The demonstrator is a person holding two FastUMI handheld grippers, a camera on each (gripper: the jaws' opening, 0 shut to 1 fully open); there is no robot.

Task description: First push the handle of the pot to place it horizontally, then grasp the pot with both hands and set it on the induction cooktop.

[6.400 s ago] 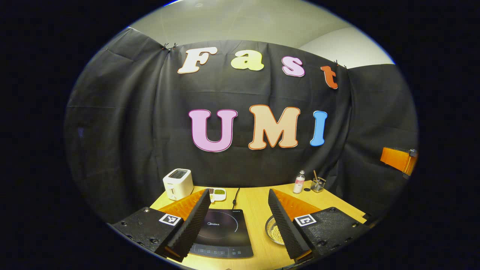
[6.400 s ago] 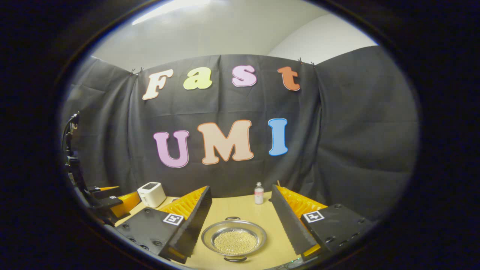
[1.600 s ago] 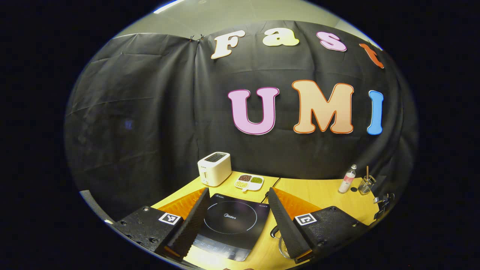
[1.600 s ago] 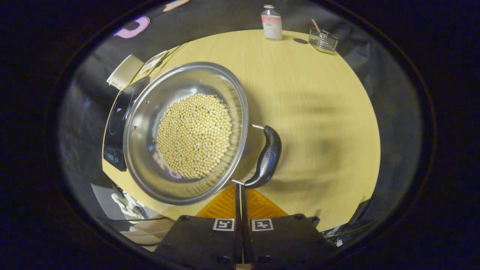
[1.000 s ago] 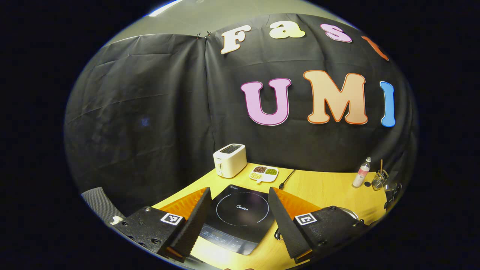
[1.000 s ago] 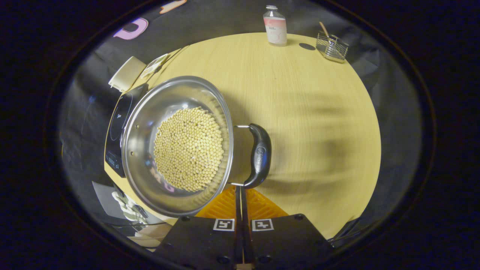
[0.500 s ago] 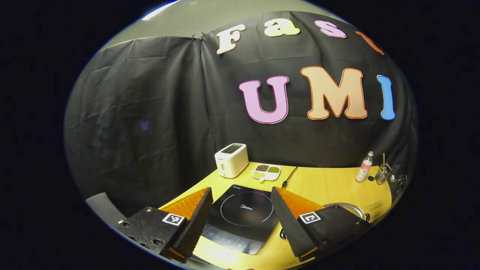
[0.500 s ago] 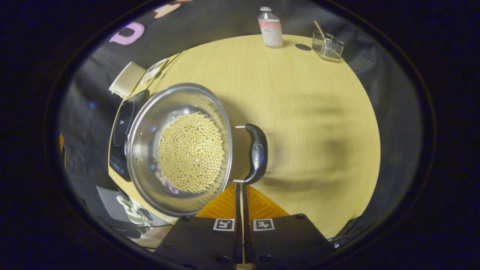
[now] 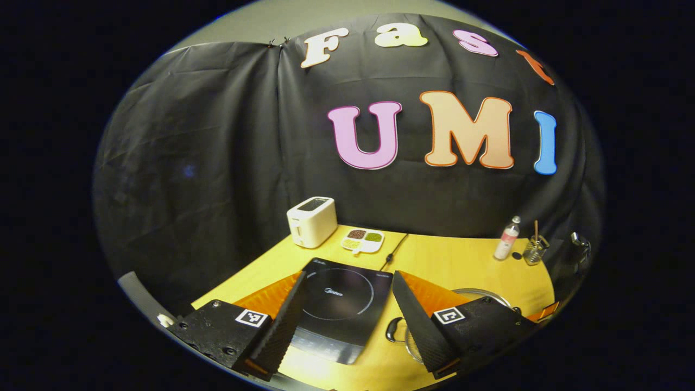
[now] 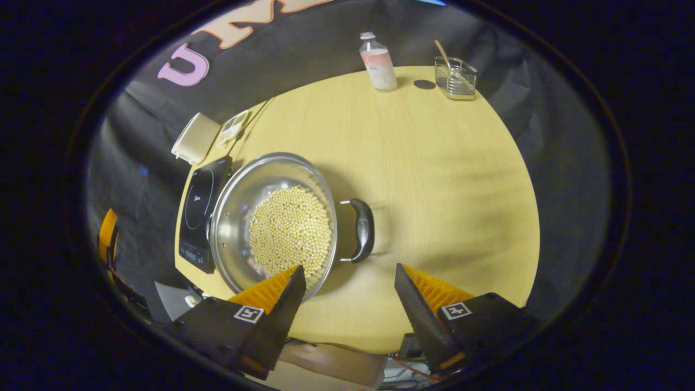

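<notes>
Pulled back and now wide open, the right gripper (image 10: 347, 285) hangs above the pot (image 10: 274, 225) at middle left, its handle (image 10: 362, 230) turned sideways, so grabbing seems next; the left gripper (image 9: 347, 296) is open too.

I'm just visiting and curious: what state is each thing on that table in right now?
pot: on the table, holding beans, ungrasped.
pot handle: free.
induction cooktop: bare.
left gripper: open.
right gripper: open, above the pot.
toaster: slots empty.
bottle: upright, capped.

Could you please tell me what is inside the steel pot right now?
The pot holds a layer of small pale round beans; they cover the pot's bottom, so that cannot be seen.
</notes>
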